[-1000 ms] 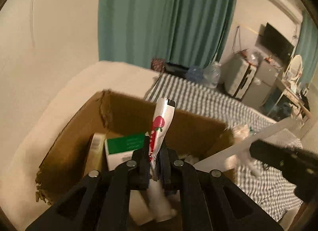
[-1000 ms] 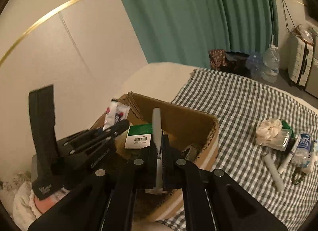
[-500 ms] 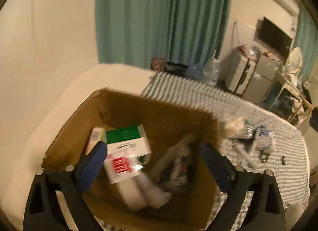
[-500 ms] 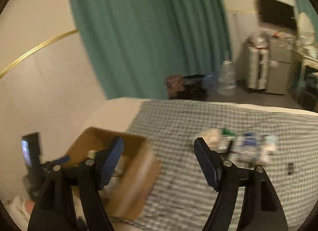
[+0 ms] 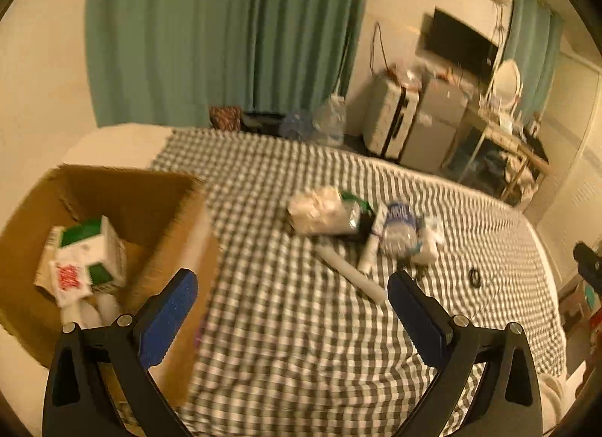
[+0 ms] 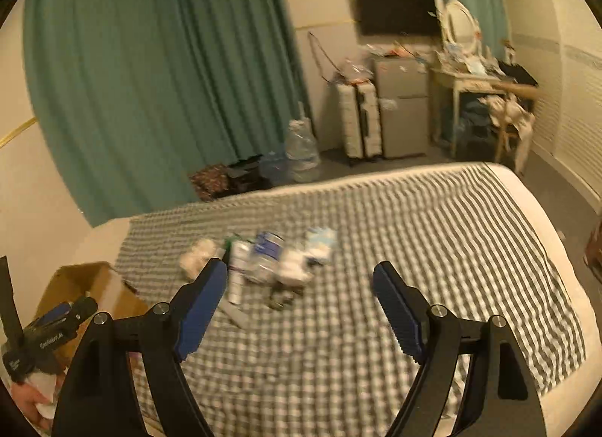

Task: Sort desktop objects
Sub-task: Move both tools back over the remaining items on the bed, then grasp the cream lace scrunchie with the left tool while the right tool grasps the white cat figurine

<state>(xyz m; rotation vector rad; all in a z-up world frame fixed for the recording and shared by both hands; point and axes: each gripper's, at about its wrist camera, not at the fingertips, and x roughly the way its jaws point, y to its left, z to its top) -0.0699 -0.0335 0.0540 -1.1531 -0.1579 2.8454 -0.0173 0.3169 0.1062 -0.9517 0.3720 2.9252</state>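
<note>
The left gripper point(image 5: 291, 292) stands with its jaws spread wide and nothing between them, having just opened; the right gripper point(image 6: 299, 288) is likewise parted and empty, its jaws just opened too. Both hang over a checked cloth point(image 5: 286, 339) spread on the bed. Left of the cloth sits the cardboard box point(image 5: 171, 211), brown, open-topped, with ragged cut edges. Inside it lie a white carton with green panels point(image 5: 92, 248), a white packet with red print point(image 5: 67, 279) and some pale tubes, blurred. Beyond the box, further along the cloth, the unsorted pile point(image 5: 361, 222) is bunched together: a crumpled white wad, a blue-labelled bottle point(image 5: 399, 226), a white tube point(image 5: 350, 273) and small white packs.
</note>
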